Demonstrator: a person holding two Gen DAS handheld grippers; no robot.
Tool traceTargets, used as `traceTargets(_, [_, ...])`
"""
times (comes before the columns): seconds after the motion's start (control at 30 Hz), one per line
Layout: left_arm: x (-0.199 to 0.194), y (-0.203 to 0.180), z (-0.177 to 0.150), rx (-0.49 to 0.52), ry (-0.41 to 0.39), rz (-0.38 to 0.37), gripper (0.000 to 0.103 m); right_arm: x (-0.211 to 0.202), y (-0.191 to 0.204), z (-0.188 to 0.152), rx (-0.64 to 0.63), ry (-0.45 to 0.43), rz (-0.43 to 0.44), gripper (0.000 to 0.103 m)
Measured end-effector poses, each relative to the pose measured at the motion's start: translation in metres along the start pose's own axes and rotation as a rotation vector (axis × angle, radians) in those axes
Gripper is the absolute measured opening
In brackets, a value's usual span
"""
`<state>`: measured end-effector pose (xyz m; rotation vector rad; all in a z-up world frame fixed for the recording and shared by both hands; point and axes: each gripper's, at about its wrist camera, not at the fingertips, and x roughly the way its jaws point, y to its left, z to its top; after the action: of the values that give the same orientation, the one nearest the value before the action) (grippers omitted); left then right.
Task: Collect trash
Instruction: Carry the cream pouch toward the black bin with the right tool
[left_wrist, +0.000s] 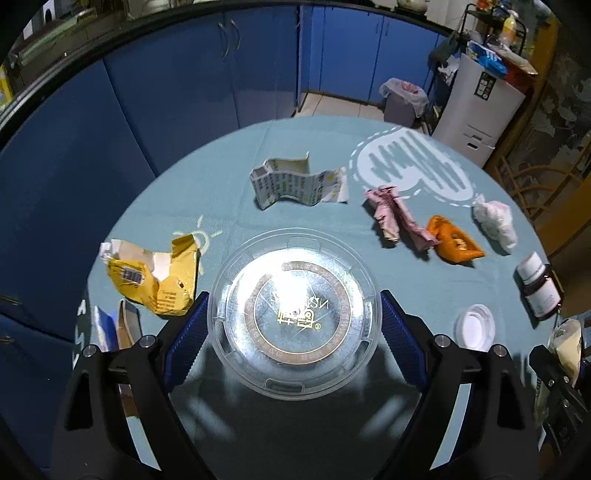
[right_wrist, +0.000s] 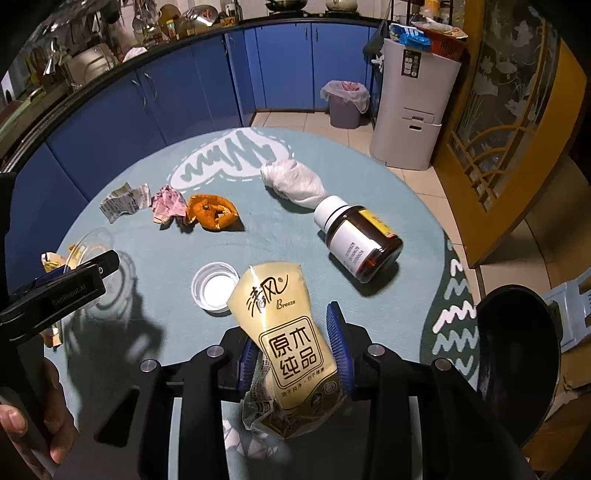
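My left gripper (left_wrist: 293, 295) is shut on a clear round plastic lid (left_wrist: 295, 314), its blue pads pressing on the rim from both sides, and holds it above the round table (left_wrist: 258, 435). My right gripper (right_wrist: 291, 332) is shut on a beige tissue packet (right_wrist: 284, 332) and holds it upright over the table's near edge. More trash lies on the blue cloth: a yellow torn packet (left_wrist: 155, 277), a flattened white carton (left_wrist: 295, 181), a pink wrapper (right_wrist: 168, 205), orange peel (right_wrist: 212, 212), a white wad (right_wrist: 295, 181), a brown bottle (right_wrist: 364, 240) and a white cap (right_wrist: 215, 286).
A lined grey bin (right_wrist: 345, 101) stands on the tiled floor beyond the table, beside a white cabinet (right_wrist: 410, 110). Blue kitchen cupboards (right_wrist: 155, 103) curve round the far side. A dark round object (right_wrist: 517, 362) sits at the table's right edge. A person's hand (right_wrist: 33, 435) shows at lower left.
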<state>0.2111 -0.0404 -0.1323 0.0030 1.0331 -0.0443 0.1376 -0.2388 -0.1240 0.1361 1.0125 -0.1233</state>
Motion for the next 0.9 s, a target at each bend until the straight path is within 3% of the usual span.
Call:
traceTargets(0.4, [-0.042,-0.03,-0.004,0.059,-0.074,-0.015,0.087,-0.039,-0.022,-0.005,0.024,-0.078,0.004,0.035])
traceTargets(0.9, [-0.083,-0.1,-0.018,0.199,-0.154,-0.032,0.087,-0.074,-0.067,-0.02,0.103,-0.156,0.01,0.035])
